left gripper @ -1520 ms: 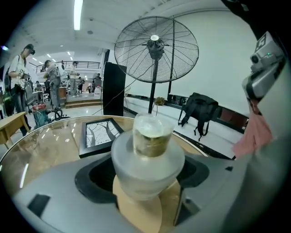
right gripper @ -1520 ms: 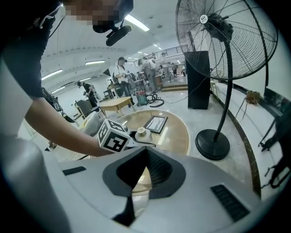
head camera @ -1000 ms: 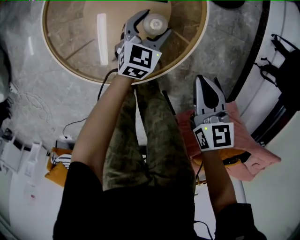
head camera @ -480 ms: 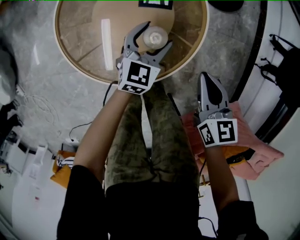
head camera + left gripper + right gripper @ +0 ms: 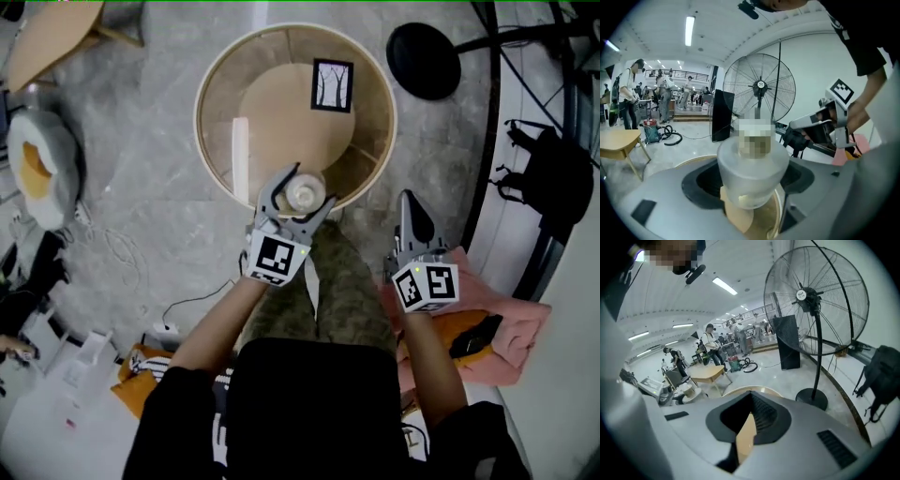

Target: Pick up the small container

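The small container (image 5: 303, 195), a pale translucent tub with a lid, sits between the jaws of my left gripper (image 5: 309, 187) over the near rim of the round wooden table (image 5: 217, 84). In the left gripper view the small container (image 5: 752, 171) fills the centre, and my left gripper (image 5: 752, 187) is shut on its sides, with the tabletop showing below it. My right gripper (image 5: 410, 204) hangs to the right of the table, beside my leg, shut and holding nothing. The right gripper (image 5: 751, 395) points out over the table's edge, its jaws closed to a tip.
A black-framed picture (image 5: 332, 85) lies on the far side of the table. A standing fan's black base (image 5: 424, 60) stands on the floor at the back right. A pink cushion (image 5: 502, 305) lies at my right and a black backpack (image 5: 548, 178) beyond it. A low wooden table (image 5: 708, 372) is farther off.
The head view has pulled back and up, so the whole table now shows. My left gripper with the container has come to the table's near rim. The right gripper stays shut at my side.
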A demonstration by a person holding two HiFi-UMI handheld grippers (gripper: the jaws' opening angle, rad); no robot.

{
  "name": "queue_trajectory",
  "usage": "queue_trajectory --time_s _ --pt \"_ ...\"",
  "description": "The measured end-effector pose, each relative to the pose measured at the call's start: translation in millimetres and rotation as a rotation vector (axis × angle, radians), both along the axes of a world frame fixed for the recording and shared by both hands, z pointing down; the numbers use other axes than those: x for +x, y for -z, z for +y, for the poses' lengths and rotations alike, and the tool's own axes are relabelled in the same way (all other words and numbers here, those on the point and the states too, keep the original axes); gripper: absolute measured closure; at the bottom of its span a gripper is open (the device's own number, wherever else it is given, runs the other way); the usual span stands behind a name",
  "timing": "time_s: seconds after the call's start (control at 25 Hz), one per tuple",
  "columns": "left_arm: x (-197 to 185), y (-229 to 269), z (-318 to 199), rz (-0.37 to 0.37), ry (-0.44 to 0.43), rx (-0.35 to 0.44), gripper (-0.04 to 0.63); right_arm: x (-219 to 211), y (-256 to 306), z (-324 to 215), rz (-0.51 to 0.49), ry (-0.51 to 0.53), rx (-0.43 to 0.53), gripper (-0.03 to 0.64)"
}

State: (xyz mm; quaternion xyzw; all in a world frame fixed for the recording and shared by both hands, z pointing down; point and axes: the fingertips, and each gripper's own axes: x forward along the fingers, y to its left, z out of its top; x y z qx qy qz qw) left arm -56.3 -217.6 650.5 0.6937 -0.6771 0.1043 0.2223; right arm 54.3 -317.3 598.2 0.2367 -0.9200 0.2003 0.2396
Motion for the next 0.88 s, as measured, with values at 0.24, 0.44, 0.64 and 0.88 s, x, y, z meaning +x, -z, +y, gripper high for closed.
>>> queue_trajectory --time_s 0.24,0.44,0.64,0.88 --pt "-19.9 129.9 51.1 0.017 0.14 -0.011 0.244 -5.0 122.5 34.5 -0.038 0.018 0.085 0.601" --pt "-42.3 213.4 72.8 -0.05 0.226 0.035 0.244 -13.8 197.6 58.7 -0.096 0.044 0.156 0.601" --pt "-57.6 273.0 102.9 -0.068 0.265 0.071 0.244 -20.6 254.5 79.1 -0.133 0.058 0.218 0.601" --pt "-63.7 306.3 123.7 -0.075 0.303 0.103 0.244 -27.2 289.5 74.7 -0.181 0.049 0.275 0.601"
